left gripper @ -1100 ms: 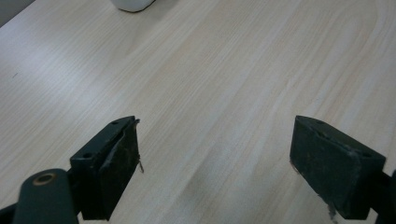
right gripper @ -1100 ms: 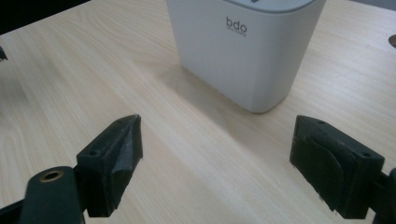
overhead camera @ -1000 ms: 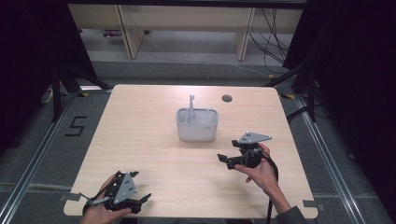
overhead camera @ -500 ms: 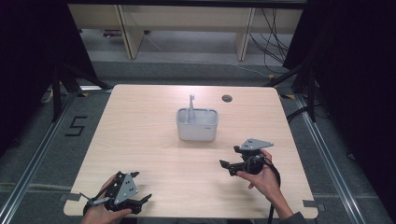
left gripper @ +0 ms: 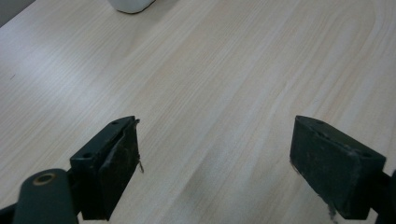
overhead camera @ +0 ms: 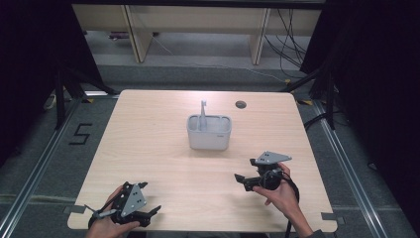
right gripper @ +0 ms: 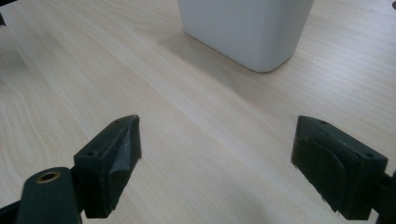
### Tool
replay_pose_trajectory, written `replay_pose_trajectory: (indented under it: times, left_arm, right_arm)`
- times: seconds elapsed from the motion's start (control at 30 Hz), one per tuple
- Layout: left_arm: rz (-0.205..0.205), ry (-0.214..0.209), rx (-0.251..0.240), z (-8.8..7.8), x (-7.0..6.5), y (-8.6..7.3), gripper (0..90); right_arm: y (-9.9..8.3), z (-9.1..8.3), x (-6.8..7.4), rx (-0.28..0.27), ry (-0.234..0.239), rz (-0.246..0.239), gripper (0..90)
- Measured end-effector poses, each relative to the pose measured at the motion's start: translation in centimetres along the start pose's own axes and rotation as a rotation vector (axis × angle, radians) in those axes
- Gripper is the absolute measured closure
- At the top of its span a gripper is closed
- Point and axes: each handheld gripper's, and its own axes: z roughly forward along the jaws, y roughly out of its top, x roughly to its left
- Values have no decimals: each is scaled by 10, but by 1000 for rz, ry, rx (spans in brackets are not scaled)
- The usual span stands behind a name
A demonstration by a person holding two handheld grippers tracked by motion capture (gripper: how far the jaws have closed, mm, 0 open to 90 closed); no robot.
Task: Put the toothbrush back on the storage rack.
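Both grippers have black blocky fingers, grey three-cornered top plates and trailing black cables.

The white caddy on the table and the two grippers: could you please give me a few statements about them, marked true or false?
1. The white caddy stands upright on the table, with a pale stick-like item rising from it. True.
2. The right gripper is shut on the caddy's rim. False: its jaws are wide apart with nothing between them, and it is apart from the caddy on the near side.
3. The left gripper is open with only bare wood between its jaws. True.
4. The caddy lies tipped on its side. False: it stands upright.
5. The left gripper is nearer the caddy than the right. False: it is at the table's near left corner, farther off.
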Motion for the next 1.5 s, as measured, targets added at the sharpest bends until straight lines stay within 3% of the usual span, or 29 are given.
replay_pose_trajectory:
  times: [0.03, 0.07, 0.1, 0.13, 0.17, 0.2, 0.27, 0.3, 0.4, 0.57, 0.63, 0.8, 0.83, 0.93, 1.03, 1.1, 1.13, 1.27, 1.3, 1.37, 1.5]
  left_arm:
    - [-11, -10, 1, 0, 0, 0, 152]
    - [4, -25, 2, -1, 1, 0, 152]
    - [-23, -22, -14, 0, -1, 0, 152]
    - [-24, -20, -14, 0, -1, 0, 151]
    - [-25, -19, -13, 0, -1, 1, 151]
    - [-10, -22, -5, 0, 0, 1, 151]
    - [-23, -6, -15, 1, -2, 1, 152]
    - [-11, -7, -12, 0, -1, 0, 151]
    - [-37, -24, -15, 0, -2, 0, 151]
    - [-49, -10, -34, 1, -2, 0, 150]
    - [-31, -5, -28, 1, -1, 0, 151]
    - [-36, -15, -27, 0, -1, 0, 151]
    - [-35, -17, -27, 0, 0, 0, 151]
    - [-9, -14, -9, -2, 1, 1, 151]
    - [-17, -23, -17, -1, 0, 1, 151]
    - [-29, -14, -23, 0, -1, 1, 151]
    - [-4, -17, -5, -2, 1, 1, 151]
    - [-19, -18, -20, -1, 0, 1, 151]
    - [-14, -22, -14, -1, 1, 1, 150]
    - [-16, -23, -18, -1, 0, 1, 151]
    - [-15, -24, -19, -2, 0, 1, 151]
  right_arm:
    - [-1, 1, -1, -10, -3, -31, 167]
    - [-2, 0, 2, 4, -1, -1, 167]
    - [-3, 0, 1, -2, -1, -23, 167]
    - [-4, 0, 1, 3, 0, -26, 168]
    - [-5, -1, 4, 21, -3, 5, 168]
    - [-5, -1, 1, 9, -8, -29, 168]
    - [-6, -2, 0, 4, -10, -40, 168]
    - [-7, -3, 2, 6, -10, -12, 168]
    - [-9, -5, 1, 1, -19, -35, 168]
    - [-12, -7, 3, 8, -4, -29, 168]
    - [-13, -7, 5, 10, 7, -2, 168]
    - [-16, -10, 5, -1, -9, -28, 168]
    - [-17, -11, 8, 14, -2, 3, 168]
    - [-18, -11, 7, 12, 3, -27, 168]
    - [-21, -13, 10, 20, -11, -11, 167]
    - [-22, -13, 9, 12, -23, -41, 167]
    - [-22, -13, 11, 23, -17, -11, 167]
    - [-25, -14, 9, 29, 2, -43, 168]
    - [-26, -14, 10, 20, -18, -41, 168]
    - [-28, -16, 12, 36, -17, -15, 168]
    - [-32, -18, 11, 37, -29, -43, 168]
